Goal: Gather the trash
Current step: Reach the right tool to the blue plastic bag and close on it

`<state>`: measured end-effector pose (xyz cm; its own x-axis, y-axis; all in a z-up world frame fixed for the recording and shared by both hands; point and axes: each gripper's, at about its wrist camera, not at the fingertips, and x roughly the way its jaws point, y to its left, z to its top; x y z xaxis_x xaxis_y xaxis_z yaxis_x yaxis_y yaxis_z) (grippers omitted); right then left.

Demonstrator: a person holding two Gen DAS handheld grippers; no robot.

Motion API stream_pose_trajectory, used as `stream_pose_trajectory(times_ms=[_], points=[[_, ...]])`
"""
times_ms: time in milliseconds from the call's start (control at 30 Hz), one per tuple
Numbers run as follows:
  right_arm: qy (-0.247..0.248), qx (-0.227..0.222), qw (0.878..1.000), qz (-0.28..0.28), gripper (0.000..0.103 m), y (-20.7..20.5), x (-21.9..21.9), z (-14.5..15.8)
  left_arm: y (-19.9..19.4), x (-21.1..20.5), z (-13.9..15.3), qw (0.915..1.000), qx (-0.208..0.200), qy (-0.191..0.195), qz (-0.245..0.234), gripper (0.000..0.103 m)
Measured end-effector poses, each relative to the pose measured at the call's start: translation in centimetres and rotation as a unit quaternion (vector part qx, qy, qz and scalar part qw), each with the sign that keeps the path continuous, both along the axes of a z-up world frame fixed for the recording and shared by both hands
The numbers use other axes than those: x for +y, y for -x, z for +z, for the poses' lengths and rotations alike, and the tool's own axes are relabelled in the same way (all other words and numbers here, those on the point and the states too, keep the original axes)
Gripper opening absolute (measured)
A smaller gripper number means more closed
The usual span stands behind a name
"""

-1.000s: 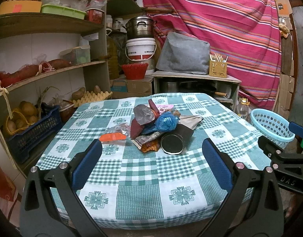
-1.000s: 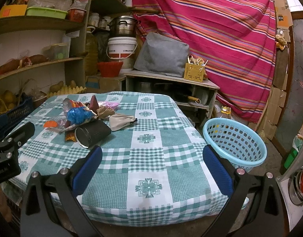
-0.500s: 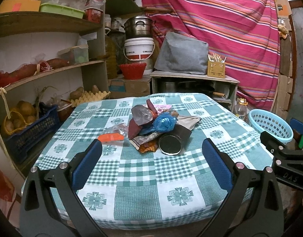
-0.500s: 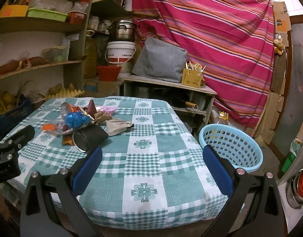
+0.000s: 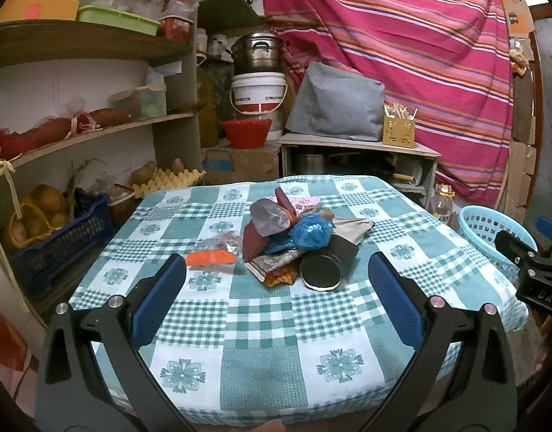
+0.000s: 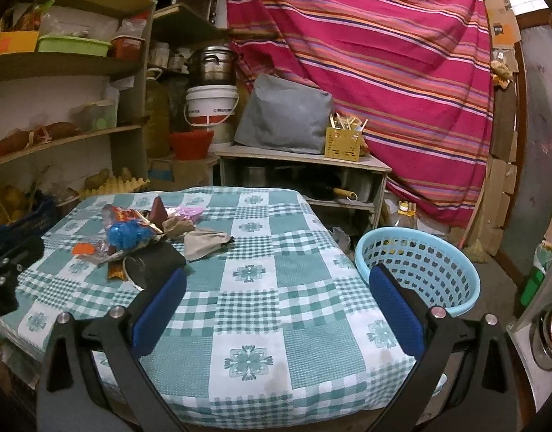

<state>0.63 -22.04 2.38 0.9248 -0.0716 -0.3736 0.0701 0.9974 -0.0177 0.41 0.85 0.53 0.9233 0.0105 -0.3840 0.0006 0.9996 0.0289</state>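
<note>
A heap of trash [image 5: 286, 237] lies mid-table on the green checked tablecloth [image 5: 261, 327]: a blue crumpled bag [image 5: 310, 231], a dark can on its side [image 5: 324, 270], an orange wrapper [image 5: 209, 258], foil wrappers and a beige paper piece [image 6: 203, 243]. My left gripper [image 5: 276, 298] is open, near the front edge, short of the heap. My right gripper [image 6: 276, 302] is also open, over the table's right half, with the heap [image 6: 139, 241] to its left. A light blue basket [image 6: 420, 268] stands on the floor right of the table.
Wooden shelves [image 5: 88, 133] with boxes, sweet potatoes and a blue crate [image 5: 52, 244] of produce line the left wall. A low cabinet [image 5: 358, 158] with a grey bag and yellow holder stands behind the table. A striped cloth [image 5: 402, 54] hangs at the back.
Both grippers have drawn back slightly from the table, so the heap and basket look a little farther. Both stayed open and nothing on the table moved.
</note>
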Motion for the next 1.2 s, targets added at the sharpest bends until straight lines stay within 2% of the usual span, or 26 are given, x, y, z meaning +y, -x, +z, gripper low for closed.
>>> stream_pose_trajectory(times_ms=[233,467,667,800,967,1100,1200], points=[[0.008,0.005,1.0,0.005,0.099,-0.8,0.3,-0.3,-0.3,0.3,0.0,1.0,-0.002,-0.002,-0.005,0.098],[0.025,0.01,1.0,0.003,0.099,-1.2,0.5,-0.8,-1.0,0.5,-0.4,0.9997,0.016,0.008,-0.019,0.098],[0.023,0.009,1.0,0.005,0.099,-2.5,0.2,-1.5,-1.8,-0.1,-0.2,0.9998,0.003,-0.014,-0.015,0.098],[0.024,0.028,0.999,0.002,0.099,-3.6,0.0,-1.2,-3.2,0.3,0.5,0.9999,-0.002,-0.014,-0.006,0.098],[0.009,0.04,0.999,0.003,0.099,-4.5,-0.4,-0.4,-5.4,2.6,1.9,0.9999,0.008,0.004,0.006,0.098],[0.017,0.043,0.999,-0.009,0.099,-5.5,-0.1,0.4,-7.5,5.3,2.2,0.9988,0.04,-0.012,0.027,0.098],[0.006,0.045,0.999,-0.001,0.099,-6.5,0.5,1.1,-9.0,7.8,2.6,0.9974,0.046,-0.016,0.052,0.098]])
